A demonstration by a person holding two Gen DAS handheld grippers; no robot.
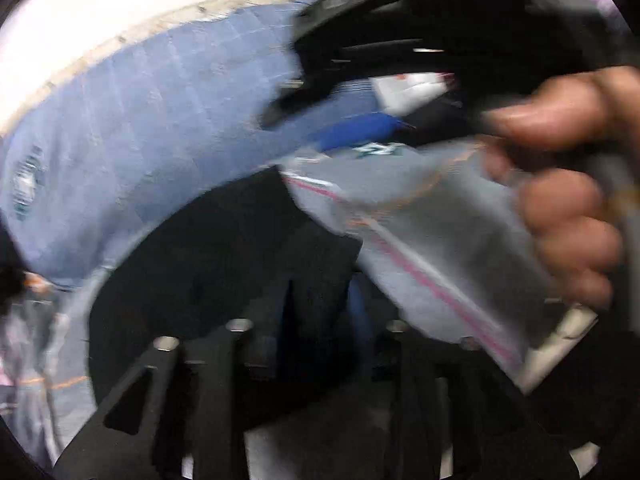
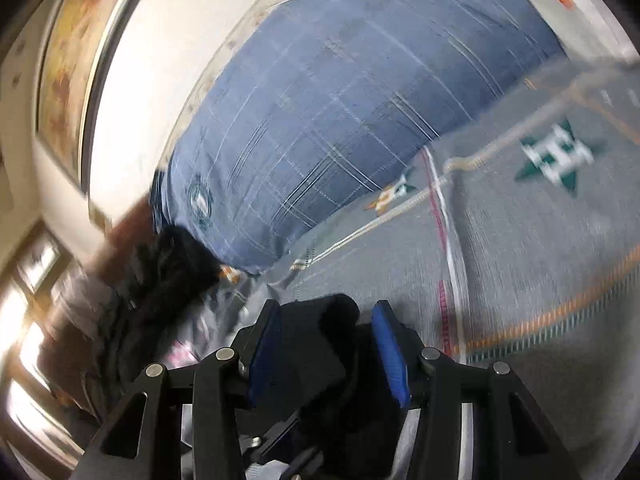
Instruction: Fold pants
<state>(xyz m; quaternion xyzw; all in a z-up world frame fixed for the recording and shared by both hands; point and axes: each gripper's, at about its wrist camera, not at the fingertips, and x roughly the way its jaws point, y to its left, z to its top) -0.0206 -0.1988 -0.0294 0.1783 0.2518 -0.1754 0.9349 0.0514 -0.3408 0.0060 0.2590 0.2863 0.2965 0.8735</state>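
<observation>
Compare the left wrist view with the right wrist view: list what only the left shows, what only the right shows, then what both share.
Only the left wrist view shows the person's right hand gripping the right gripper's black body.

Only the right wrist view shows the right gripper with blue pads around bunched black pants, a green star emblem on the grey bedspread, and a framed picture.

Both share the blue checked pillow, the grey bedspread and black pants fabric.

Both fisheye views are motion-smeared and bend hard at the rims; bright glare pours from the windows (image 2: 24, 344) at left (right wrist view).
</observation>
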